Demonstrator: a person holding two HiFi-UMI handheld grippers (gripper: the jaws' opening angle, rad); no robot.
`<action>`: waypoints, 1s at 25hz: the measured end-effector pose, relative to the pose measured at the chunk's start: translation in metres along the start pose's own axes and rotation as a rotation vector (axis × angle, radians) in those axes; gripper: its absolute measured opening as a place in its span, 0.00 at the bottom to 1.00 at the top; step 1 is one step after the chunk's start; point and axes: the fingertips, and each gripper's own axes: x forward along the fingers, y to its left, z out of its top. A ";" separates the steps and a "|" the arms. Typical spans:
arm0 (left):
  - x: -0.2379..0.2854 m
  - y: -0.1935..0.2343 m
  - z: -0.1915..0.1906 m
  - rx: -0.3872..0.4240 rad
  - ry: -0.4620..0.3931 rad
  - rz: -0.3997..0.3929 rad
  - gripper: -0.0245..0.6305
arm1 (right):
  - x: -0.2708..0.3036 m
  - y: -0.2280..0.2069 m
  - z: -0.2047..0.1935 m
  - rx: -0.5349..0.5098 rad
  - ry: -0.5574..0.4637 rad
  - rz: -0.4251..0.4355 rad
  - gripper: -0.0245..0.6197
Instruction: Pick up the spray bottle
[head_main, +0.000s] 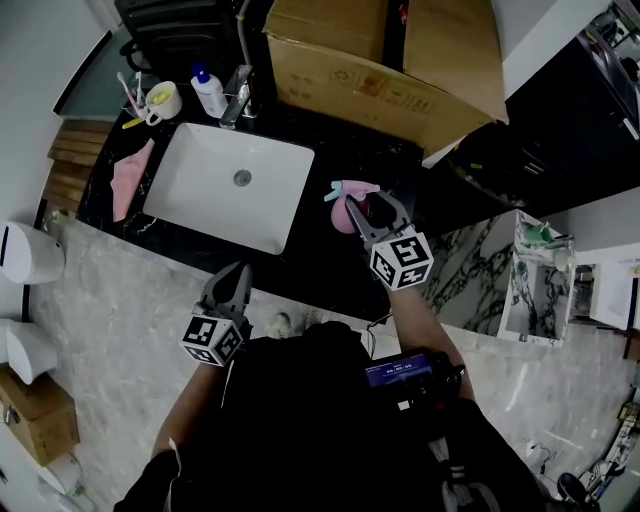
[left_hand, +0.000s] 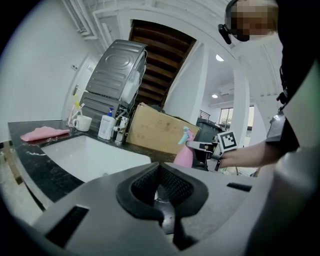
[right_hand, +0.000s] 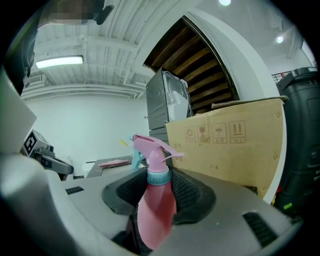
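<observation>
Left gripper (head_main: 236, 280) hangs at the counter's front edge, jaws together on nothing, so it has no part in this. Right gripper (head_main: 366, 212) is clamped on the pink bottle (right_hand: 156, 210), low on its body, with the trigger head upright above the jaws. The bottle is over the dark counter (head_main: 322, 245), just right of the sink (head_main: 190, 190). Whether it is off the surface I cannot tell. Best to lift straight up with a firm grip — the tapered body could slip — and stay clear of the box (head_main: 350, 70) behind.
</observation>
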 end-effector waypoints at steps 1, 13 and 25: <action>-0.001 0.002 0.001 0.003 -0.001 -0.007 0.05 | -0.001 0.001 0.001 0.000 -0.002 -0.009 0.30; -0.016 0.011 0.004 0.018 0.004 -0.105 0.05 | -0.032 0.015 0.007 0.032 -0.025 -0.123 0.30; -0.035 0.002 -0.003 0.037 0.027 -0.229 0.05 | -0.087 0.038 0.005 0.051 -0.057 -0.259 0.30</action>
